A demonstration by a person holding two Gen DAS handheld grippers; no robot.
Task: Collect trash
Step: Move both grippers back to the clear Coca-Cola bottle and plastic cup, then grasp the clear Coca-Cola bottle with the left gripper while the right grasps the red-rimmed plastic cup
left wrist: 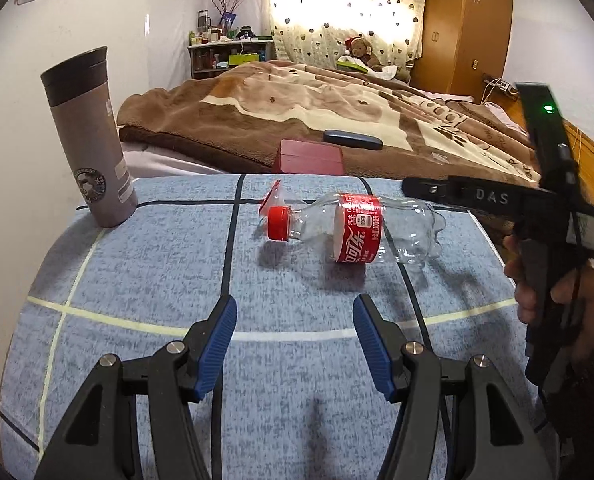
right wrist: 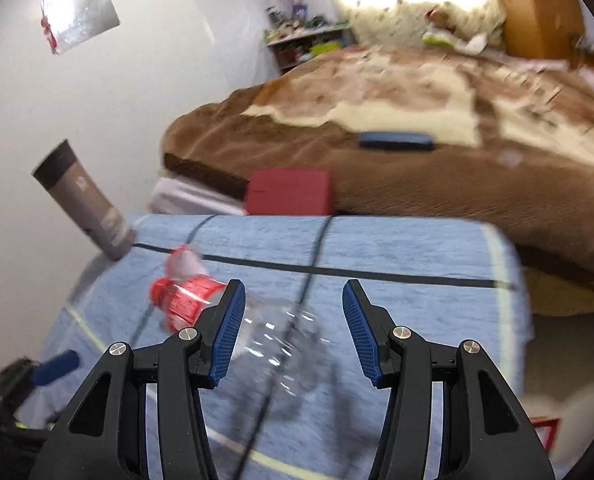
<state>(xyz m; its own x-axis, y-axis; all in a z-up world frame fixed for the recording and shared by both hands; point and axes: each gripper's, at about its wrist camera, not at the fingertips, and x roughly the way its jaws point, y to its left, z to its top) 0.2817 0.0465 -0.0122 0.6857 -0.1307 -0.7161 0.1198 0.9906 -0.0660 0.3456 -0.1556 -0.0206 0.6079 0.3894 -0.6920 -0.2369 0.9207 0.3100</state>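
Note:
An empty clear plastic cola bottle (left wrist: 357, 228) with a red cap and red label lies on its side on the blue checked cloth (left wrist: 145, 280). A small red and clear wrapper scrap (left wrist: 273, 198) lies just behind its cap. My left gripper (left wrist: 293, 316) is open and empty, a little short of the bottle. My right gripper (right wrist: 293, 304) is open, with the bottle's clear base (right wrist: 281, 340) between its fingers; that view is blurred. In the left wrist view the right gripper's body (left wrist: 545, 208) comes in from the right, its tip (left wrist: 417, 186) over the bottle's base.
A grey travel mug (left wrist: 89, 140) stands at the cloth's far left corner. A dark red box (left wrist: 309, 158) sits behind the surface, against a bed with a brown blanket (left wrist: 297, 112). A dark blue case (left wrist: 353, 139) lies on the blanket.

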